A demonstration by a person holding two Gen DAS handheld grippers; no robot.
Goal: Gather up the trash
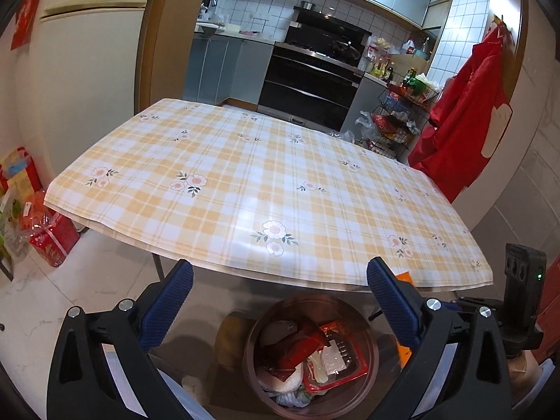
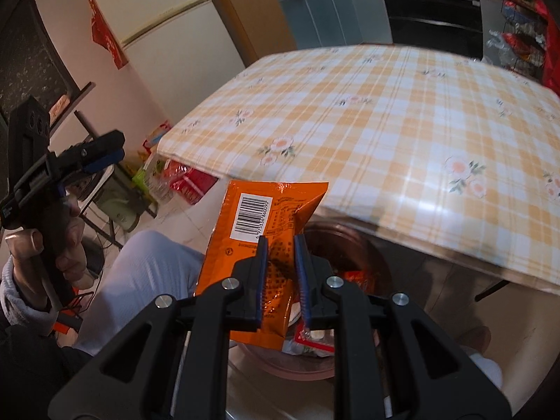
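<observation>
Orange snack packet (image 2: 259,241), centre of right wrist view: white barcode label, digits beneath it too blurred to read for certain; dark small print on foil illegible. Fridge (image 1: 87,52) badge, upper left of left wrist view, unreadable.

Indoor light, moderately bright. Glare streaks on the glossy tablecloth (image 1: 245,189) near its front edge in both views. Kitchen tiles (image 1: 465,28) beyond the tablecloth blown out. Deep shade beneath the tablecloth. Heavy fisheye bending, black vignette corners. Right wrist view soft, motion-smeared around the tablecloth's edges.
</observation>
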